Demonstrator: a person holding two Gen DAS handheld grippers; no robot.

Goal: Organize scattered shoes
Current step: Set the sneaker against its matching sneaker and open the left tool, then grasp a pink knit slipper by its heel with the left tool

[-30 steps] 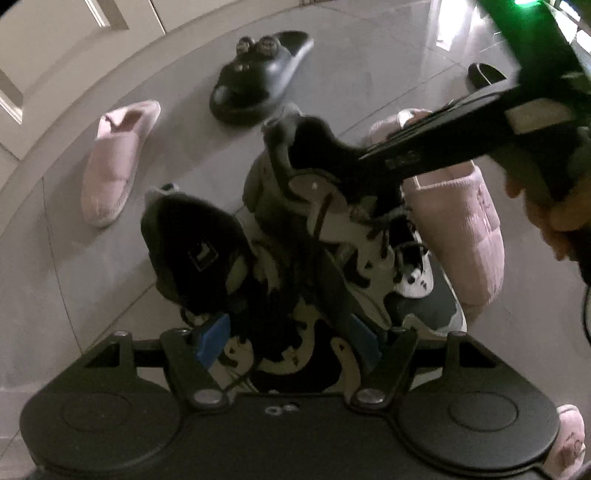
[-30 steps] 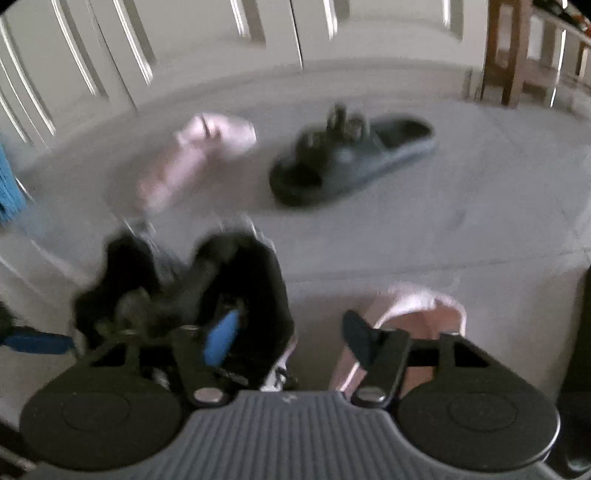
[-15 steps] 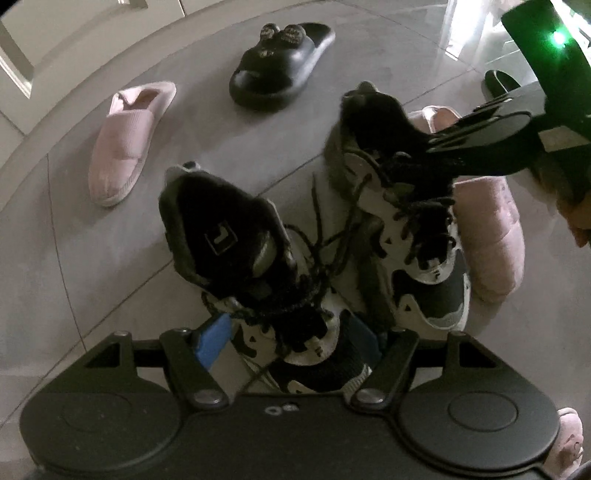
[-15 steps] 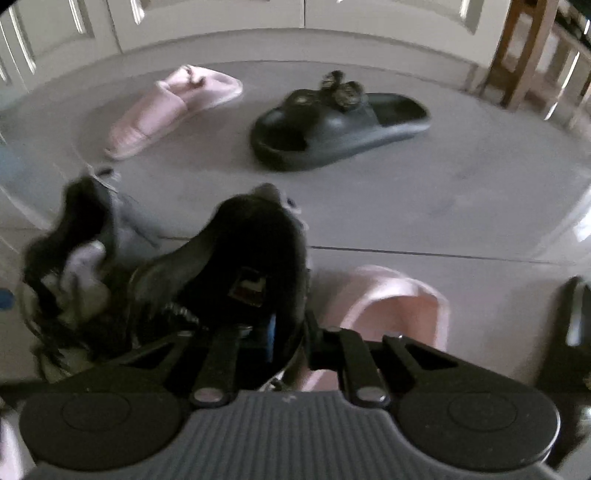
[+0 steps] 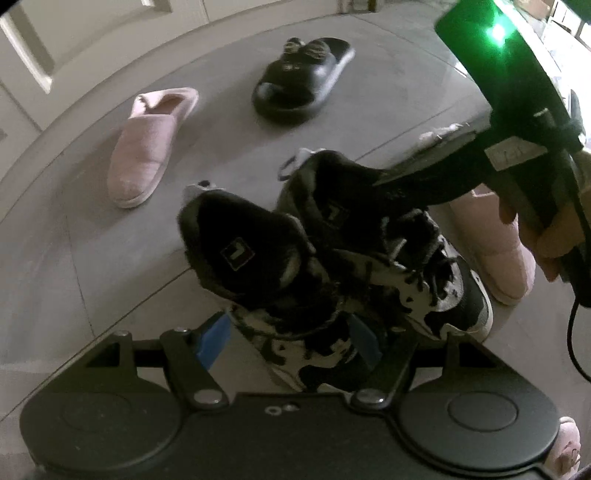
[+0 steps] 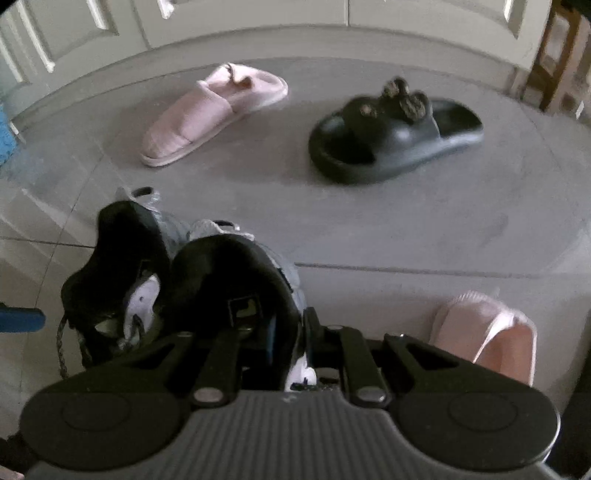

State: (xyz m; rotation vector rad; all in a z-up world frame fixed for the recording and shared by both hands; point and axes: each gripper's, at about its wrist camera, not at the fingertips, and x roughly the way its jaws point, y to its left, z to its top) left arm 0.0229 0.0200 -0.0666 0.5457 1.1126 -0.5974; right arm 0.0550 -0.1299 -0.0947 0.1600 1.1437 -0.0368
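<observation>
Left wrist: pink slipper (image 5: 146,147), black sandal (image 5: 301,83) beyond sneakers (image 5: 332,258) — apart.

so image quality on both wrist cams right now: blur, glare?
Left wrist: mostly sharp, green LED flare top right, window glare on floor, sneakers underexposed. Right wrist: soft overall, black slide motion-smeared. Both bend the cabinet doors.

Pink slippers (image 5: 144,155) showed soft, matt fleecy cloth; the black slide (image 5: 299,88) was smooth, glossy moulded plastic. Sneaker collars (image 5: 240,240) looked furry. Grey floor tiles (image 5: 92,258) appeared polished, faintly reflective.
</observation>
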